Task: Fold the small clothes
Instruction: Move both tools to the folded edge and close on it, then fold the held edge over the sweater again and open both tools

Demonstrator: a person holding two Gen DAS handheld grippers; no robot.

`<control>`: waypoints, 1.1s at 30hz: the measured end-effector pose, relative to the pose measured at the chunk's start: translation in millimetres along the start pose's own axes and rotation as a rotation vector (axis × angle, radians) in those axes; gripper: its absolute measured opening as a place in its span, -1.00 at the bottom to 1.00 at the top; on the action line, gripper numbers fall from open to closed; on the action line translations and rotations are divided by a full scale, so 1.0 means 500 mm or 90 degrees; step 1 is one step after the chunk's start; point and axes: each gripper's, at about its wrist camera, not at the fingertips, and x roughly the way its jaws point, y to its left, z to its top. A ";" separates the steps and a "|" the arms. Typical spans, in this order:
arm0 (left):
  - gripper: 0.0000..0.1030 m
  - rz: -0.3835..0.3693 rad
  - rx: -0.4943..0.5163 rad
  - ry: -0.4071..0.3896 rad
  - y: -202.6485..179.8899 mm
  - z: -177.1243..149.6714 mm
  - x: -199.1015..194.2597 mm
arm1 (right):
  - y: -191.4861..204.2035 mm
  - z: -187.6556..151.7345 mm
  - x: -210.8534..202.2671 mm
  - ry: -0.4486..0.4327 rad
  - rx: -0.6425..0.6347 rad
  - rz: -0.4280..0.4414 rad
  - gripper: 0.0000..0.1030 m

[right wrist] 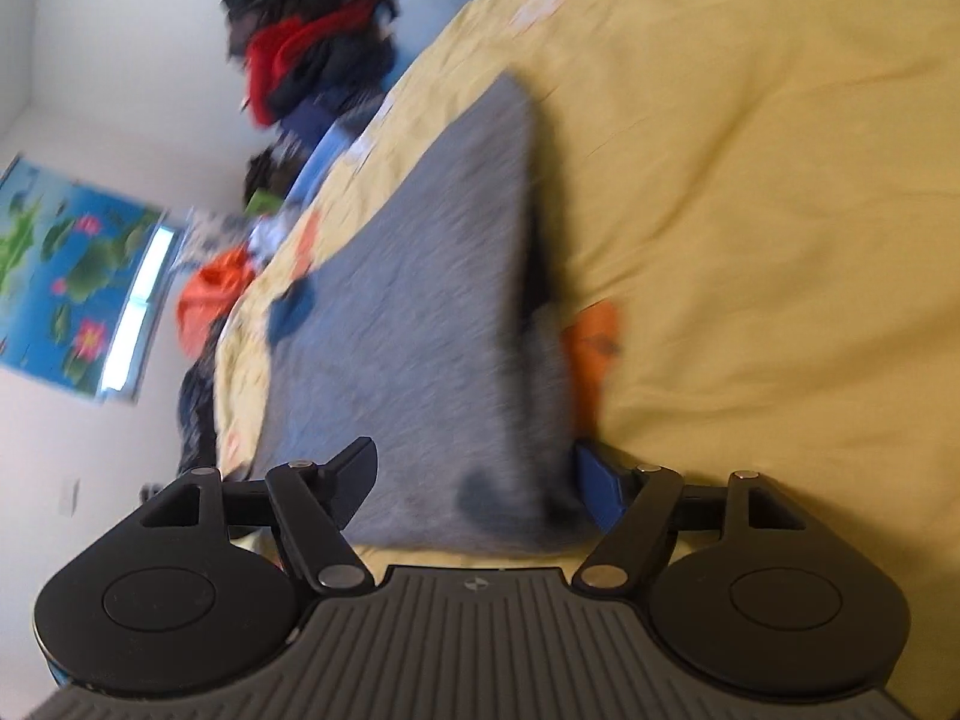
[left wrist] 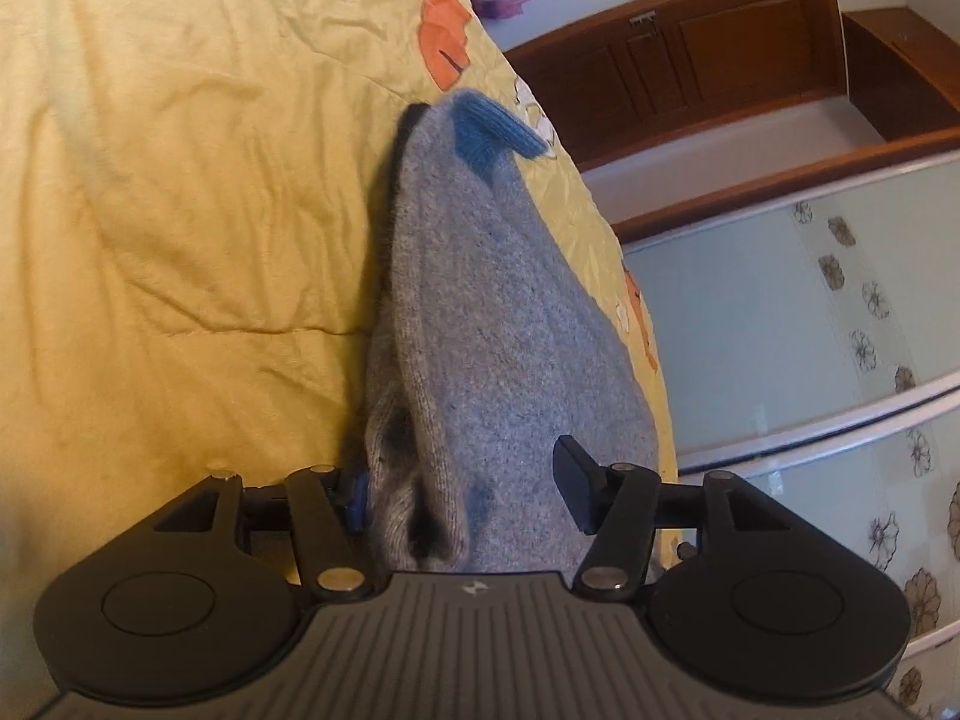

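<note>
One grey knitted sock point(left wrist: 480, 324), fuzzy, with a blue heel patch point(left wrist: 489, 135), lies on the wrinkled yellow bedsheet point(left wrist: 180, 180), its long axis running away from both grippers. Left gripper point(left wrist: 465, 492) and right gripper point(right wrist: 474, 483) fingers stand apart, straddling its near end, not clamped.

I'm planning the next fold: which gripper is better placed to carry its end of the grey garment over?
Probably left: the left gripper view is steady with grey garment bunched between its open jaws; the right gripper view is motion-blurred.
</note>
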 end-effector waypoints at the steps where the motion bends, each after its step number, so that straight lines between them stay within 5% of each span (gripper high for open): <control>1: 0.14 0.001 0.002 0.007 -0.001 0.001 -0.001 | 0.007 0.002 0.003 0.009 -0.010 -0.001 0.42; 6: 0.15 -0.022 -0.012 0.027 0.013 0.014 -0.001 | -0.013 0.013 -0.004 0.017 0.020 0.038 0.30; 7: 0.14 -0.020 -0.009 0.025 0.008 0.015 0.008 | -0.014 0.014 0.002 0.022 0.019 0.034 0.13; 8: 0.11 -0.012 0.000 0.023 -0.001 0.013 0.016 | -0.015 0.016 0.008 0.032 0.014 0.009 -0.69; 9: -0.24 0.004 0.018 0.022 -0.010 0.011 0.022 | -0.019 0.015 0.017 0.048 0.010 -0.014 -0.73; 10: -0.89 0.038 0.039 0.032 -0.018 0.009 0.030 | -0.018 0.012 0.015 0.049 -0.008 -0.013 -0.73; 11: -0.89 0.077 0.046 0.052 -0.015 0.008 0.042 | -0.013 0.011 0.010 0.048 -0.021 -0.018 -0.73; 19: -0.91 0.139 0.073 0.064 -0.057 0.016 0.044 | 0.047 0.016 -0.014 0.049 -0.102 -0.076 -0.74; 33: -0.92 0.085 0.123 0.051 -0.137 -0.002 -0.033 | 0.101 -0.006 -0.071 0.051 -0.129 -0.039 -0.74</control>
